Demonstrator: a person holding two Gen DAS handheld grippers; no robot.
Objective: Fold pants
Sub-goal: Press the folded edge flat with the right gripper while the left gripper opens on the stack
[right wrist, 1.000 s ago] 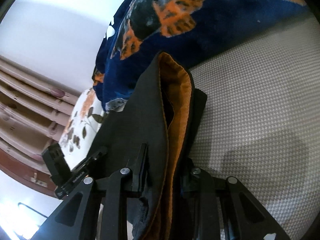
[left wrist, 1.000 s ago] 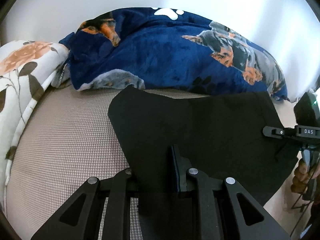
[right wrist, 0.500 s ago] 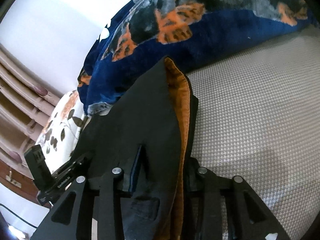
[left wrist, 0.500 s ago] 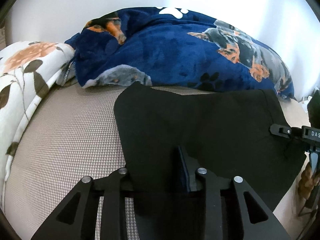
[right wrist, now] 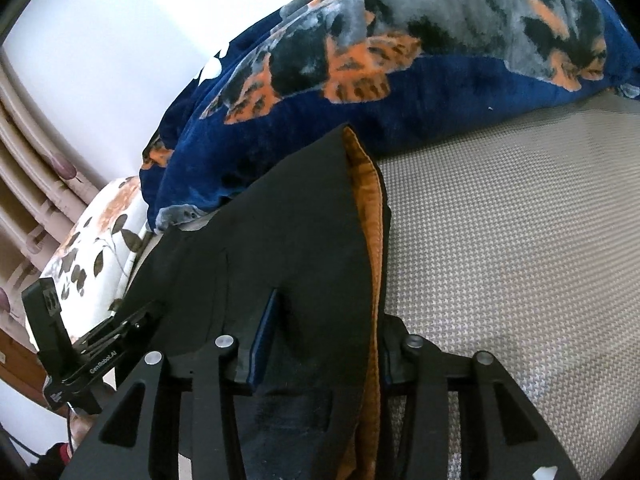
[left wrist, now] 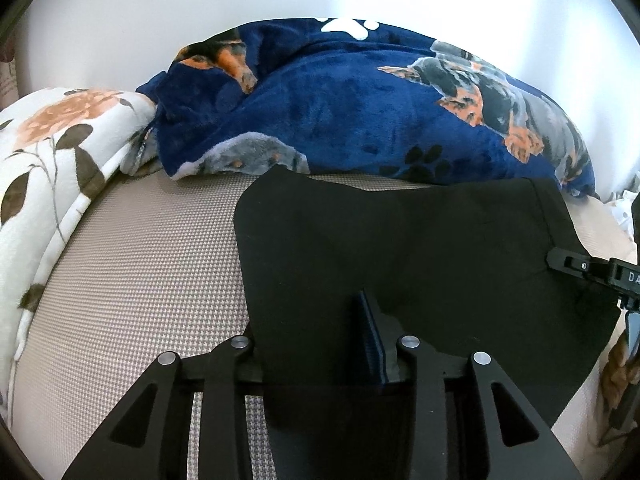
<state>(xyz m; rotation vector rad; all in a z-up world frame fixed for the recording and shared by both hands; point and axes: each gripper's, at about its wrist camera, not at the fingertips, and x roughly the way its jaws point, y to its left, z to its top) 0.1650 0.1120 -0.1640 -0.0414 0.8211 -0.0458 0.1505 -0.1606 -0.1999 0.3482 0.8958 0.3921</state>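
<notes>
Pants (left wrist: 400, 248), black with an orange lining (right wrist: 370, 248) showing along one edge, lie across a beige woven bed surface (left wrist: 140, 280), held at both ends. Over the last second the cloth has moved farther onto the bed: in the left wrist view its far edge now sits nearer the blue dog-print blanket (left wrist: 340, 112), and the panel looks flatter and more spread out. In the right wrist view the cloth has dropped from a raised, bunched ridge to a lower, wider slope. This suggests the fold is being carried over and laid down, not yet released.

The left hand-held gripper (left wrist: 320, 344) is pinching the near edge of the pants; one dark finger pad shows above the cloth, and the fabric covers the other. The right hand-held gripper (right wrist: 320, 336) is also pinching the pants, gripping black cloth and orange lining together near the right end.

The blanket lies heaped along the far side of the bed, against a white wall. A white floral quilt (left wrist: 52, 152) rests at the far left. The pants' far edge lies just beside the blanket; whether they touch is unclear.
</notes>
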